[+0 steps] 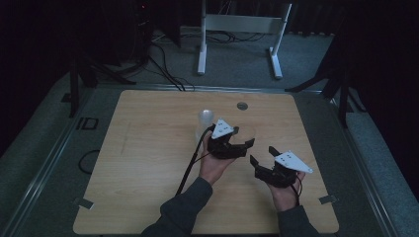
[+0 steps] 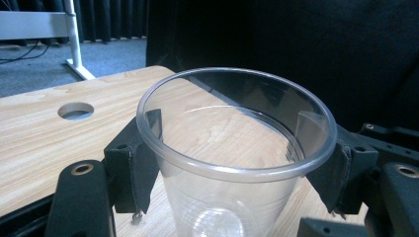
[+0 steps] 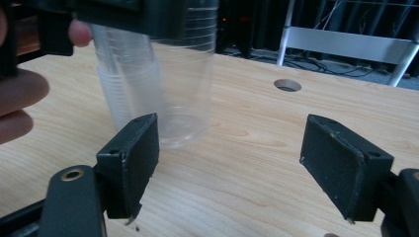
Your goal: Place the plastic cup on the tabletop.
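Clear cup [image 2: 232,163] in left tool [image 2: 232,148]

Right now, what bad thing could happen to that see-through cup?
The left gripper squeezes the clear plastic cup just under its rim. The wall looks thin, so a harder squeeze might crumple or crack it. It could also slip out, since only two small pads hold it. The open right gripper is close beside it above the table and might bump it.

Grey sleeves [image 1: 185,207], black cabled claws [image 1: 243,145]
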{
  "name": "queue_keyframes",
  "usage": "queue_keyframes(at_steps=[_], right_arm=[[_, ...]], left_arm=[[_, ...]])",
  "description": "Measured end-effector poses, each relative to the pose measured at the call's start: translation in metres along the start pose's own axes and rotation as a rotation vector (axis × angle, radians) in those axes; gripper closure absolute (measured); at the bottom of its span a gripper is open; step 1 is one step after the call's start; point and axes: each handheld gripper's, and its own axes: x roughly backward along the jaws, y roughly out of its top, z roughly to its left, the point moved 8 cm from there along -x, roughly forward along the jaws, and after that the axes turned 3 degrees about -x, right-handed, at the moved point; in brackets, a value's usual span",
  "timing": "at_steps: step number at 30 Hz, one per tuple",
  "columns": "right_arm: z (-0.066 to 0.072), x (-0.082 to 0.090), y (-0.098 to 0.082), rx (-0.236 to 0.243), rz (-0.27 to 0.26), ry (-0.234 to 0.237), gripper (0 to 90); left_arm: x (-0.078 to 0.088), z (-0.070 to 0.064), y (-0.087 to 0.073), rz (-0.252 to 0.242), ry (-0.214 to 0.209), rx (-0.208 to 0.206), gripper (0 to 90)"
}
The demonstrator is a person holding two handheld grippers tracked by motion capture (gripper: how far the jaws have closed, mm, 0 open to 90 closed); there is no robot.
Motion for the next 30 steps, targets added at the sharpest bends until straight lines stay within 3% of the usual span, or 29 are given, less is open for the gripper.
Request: queue_keyframes(at_steps=[30], right_arm=[[-0.012, 0.003, -0.001, -0.039, -0.013, -0.032, 22.7]], left_arm=[[0.009, 0.003, -0.010, -0.010, 0.026, -0.028, 28.6]])
